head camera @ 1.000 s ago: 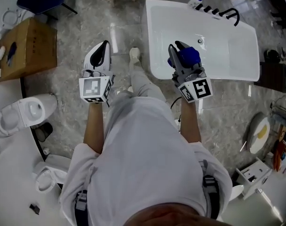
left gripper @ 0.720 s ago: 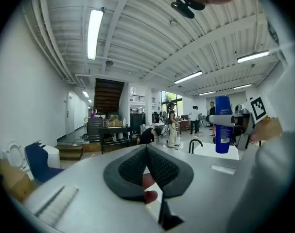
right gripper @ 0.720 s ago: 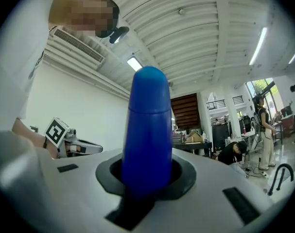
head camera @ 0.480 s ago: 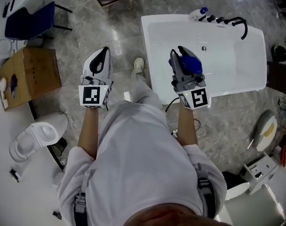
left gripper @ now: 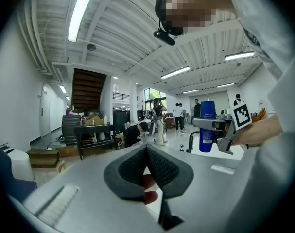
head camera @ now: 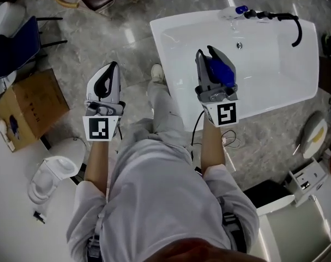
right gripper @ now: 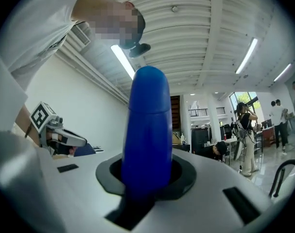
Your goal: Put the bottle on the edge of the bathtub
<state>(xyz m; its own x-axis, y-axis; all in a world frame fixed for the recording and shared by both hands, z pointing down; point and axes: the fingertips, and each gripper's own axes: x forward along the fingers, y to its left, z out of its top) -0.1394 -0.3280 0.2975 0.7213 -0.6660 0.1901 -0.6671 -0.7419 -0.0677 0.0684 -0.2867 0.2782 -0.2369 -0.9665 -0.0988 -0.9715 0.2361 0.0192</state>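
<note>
one smooth blue bottle [head camera: 222,72] sits clamped in right claw [head camera: 208,53], left claw [head camera: 110,67] clenched

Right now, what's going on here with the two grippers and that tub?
A person standing beside a white bathtub holds a gripper in each hand. The right gripper is shut on a blue bottle, and in the head view it shows over the near side of the tub. The bottle is not yet set on the edge. The left gripper is shut and empty, out over the floor.
</note>
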